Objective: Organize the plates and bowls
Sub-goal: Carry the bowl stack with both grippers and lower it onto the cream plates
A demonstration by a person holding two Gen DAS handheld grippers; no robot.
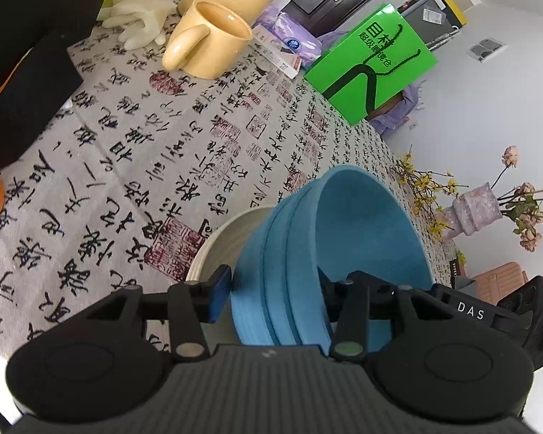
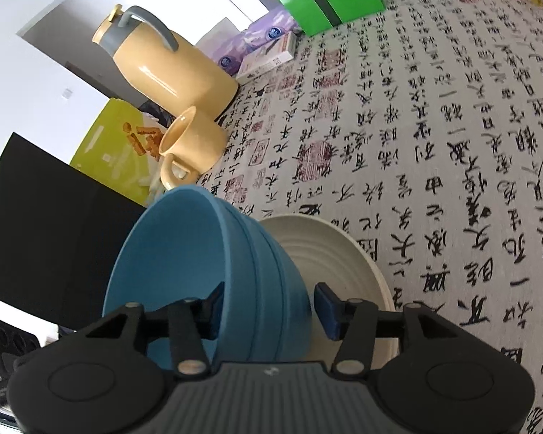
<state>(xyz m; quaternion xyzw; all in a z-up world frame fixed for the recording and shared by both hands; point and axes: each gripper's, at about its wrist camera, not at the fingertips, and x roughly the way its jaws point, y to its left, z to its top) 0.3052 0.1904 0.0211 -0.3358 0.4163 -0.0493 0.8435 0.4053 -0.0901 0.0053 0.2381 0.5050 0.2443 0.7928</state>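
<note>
The blue bowl [image 1: 329, 238] sits tilted on the white plate [image 2: 340, 249] on the desk [image 1: 134, 166]. Left gripper [image 1: 275, 298] and right gripper [image 2: 273, 307] jaws straddle its wall, apart, pads not pressing.

Left gripper [image 1: 275, 298] body: matte black, with a ribbed dark grey plate at the bottom centre of the frame.
Left gripper knobs: two round black discs, lower left and lower right.
Left gripper linkage: black arms with silver pivot screws; one pivot at lower right looks greenish.
Left gripper fingers [image 1: 219, 294]: dark blue pads.
Right gripper [image 2: 269, 311] body: same black shell, ribbed grey plate, twin discs.
Right gripper fingers [image 2: 327, 311]: dark blue pads on black arms.
Marking: white "DAS" label, right edge of the left wrist view.
Light: small green lamp, far right.
</note>
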